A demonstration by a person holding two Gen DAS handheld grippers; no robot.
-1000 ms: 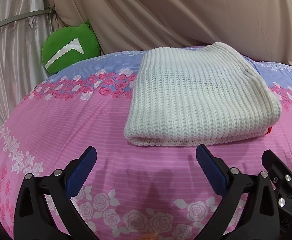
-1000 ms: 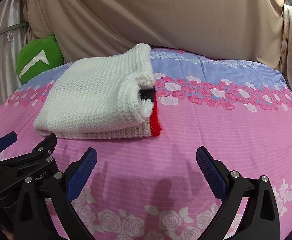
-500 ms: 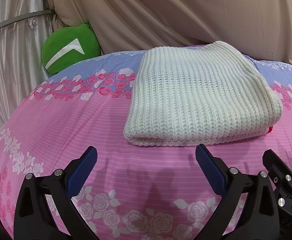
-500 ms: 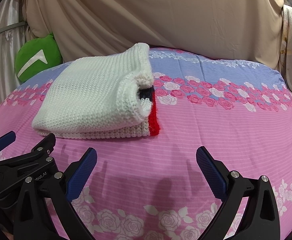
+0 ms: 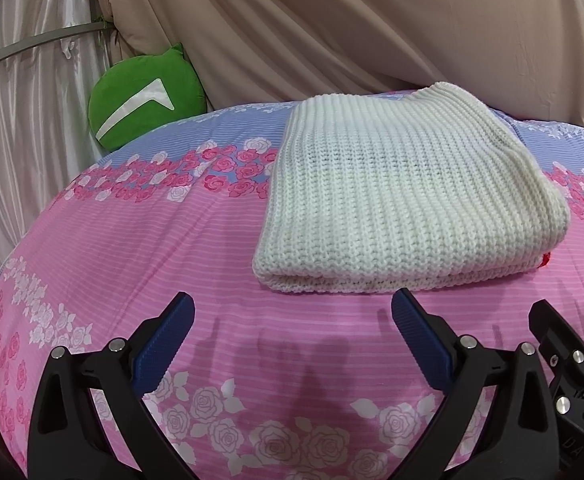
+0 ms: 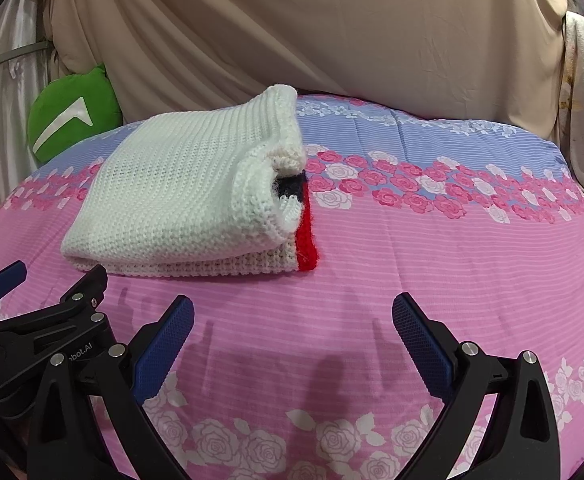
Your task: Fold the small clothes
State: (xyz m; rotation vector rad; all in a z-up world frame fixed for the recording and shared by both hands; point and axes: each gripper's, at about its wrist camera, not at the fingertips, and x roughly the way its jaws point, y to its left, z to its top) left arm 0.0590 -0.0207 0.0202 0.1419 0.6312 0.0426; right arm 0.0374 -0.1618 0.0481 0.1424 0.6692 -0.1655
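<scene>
The white knit sweater (image 5: 404, 200) lies folded on the bed (image 5: 152, 248) — done, I'd judge — so the left claw (image 5: 292, 320) and right claw (image 6: 292, 320) hang spread and empty just short of it.

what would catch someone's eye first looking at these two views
The folded white knit sweater lies in the middle of the pink rose-print bedspread, a red and dark stripe peeking from its right end. Behind it on the left a green cushion leans against the beige drape. Both tongs, left and right, hover open and empty in front.
</scene>
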